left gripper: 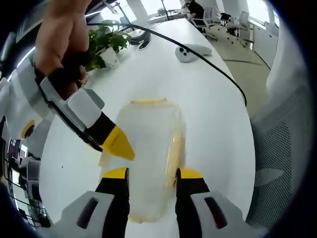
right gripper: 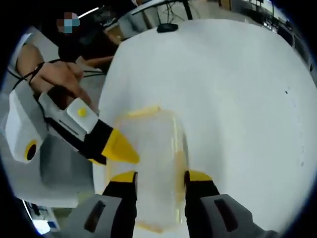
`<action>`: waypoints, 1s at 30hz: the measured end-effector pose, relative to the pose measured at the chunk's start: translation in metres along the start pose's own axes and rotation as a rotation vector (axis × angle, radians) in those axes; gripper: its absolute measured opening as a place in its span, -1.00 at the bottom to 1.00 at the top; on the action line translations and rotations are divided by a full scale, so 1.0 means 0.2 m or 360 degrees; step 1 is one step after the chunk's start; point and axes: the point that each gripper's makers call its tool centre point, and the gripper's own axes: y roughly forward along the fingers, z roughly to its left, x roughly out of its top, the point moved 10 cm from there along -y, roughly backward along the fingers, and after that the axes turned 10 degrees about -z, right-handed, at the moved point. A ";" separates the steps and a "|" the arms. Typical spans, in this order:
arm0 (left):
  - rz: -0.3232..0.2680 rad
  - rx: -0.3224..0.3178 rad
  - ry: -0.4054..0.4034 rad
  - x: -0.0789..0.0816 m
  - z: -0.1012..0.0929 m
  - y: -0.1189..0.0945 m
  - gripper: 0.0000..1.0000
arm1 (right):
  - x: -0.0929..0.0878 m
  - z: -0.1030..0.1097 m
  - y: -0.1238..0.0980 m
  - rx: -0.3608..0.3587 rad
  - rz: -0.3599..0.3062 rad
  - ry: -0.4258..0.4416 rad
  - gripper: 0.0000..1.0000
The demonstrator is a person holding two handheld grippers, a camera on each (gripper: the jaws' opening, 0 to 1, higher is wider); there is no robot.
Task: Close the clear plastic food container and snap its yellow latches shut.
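- Container (left gripper: 151,153) of clear plastic is seen lying on the white table (left gripper: 208,114), with yellow latches along its edges.
- In the left gripper view, the right gripper (left gripper: 119,146) is brought in from the left, its yellow tip touching the container's left edge; whether it is spread or pressed together cannot be told.
- The left gripper (left gripper: 151,173) is held spread, one jaw on each side of the container.
- A potted plant (left gripper: 106,42) and a black cable (left gripper: 208,62) are seen farther back.

White table (left gripper: 218,124) under clear container (left gripper: 148,148)
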 end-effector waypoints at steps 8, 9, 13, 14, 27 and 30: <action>-0.0004 0.0001 0.0057 0.01 0.00 -0.01 -0.23 | -0.02 0.02 -0.01 -0.0023 -0.0084 0.0060 -0.19; -0.0003 0.0000 0.0066 0.01 0.00 -0.01 -0.23 | -0.02 0.02 -0.01 -0.0025 -0.0091 0.0063 -0.18; 0.0017 -0.0017 0.0053 0.03 0.00 -0.01 -0.22 | -0.02 0.03 -0.02 -0.0031 -0.0107 0.0078 -0.17; 0.0022 -0.0019 0.0048 0.03 0.01 -0.01 -0.22 | -0.02 0.03 -0.02 -0.0037 -0.0106 0.0075 -0.16; -0.0013 -0.0170 -0.0050 -0.02 0.02 -0.08 -0.10 | -0.02 0.05 -0.06 -0.0133 -0.0126 0.0027 -0.09; -0.0015 -0.0184 -0.0126 -0.03 0.04 -0.09 -0.05 | -0.03 0.06 -0.07 -0.0149 -0.0135 0.0013 -0.03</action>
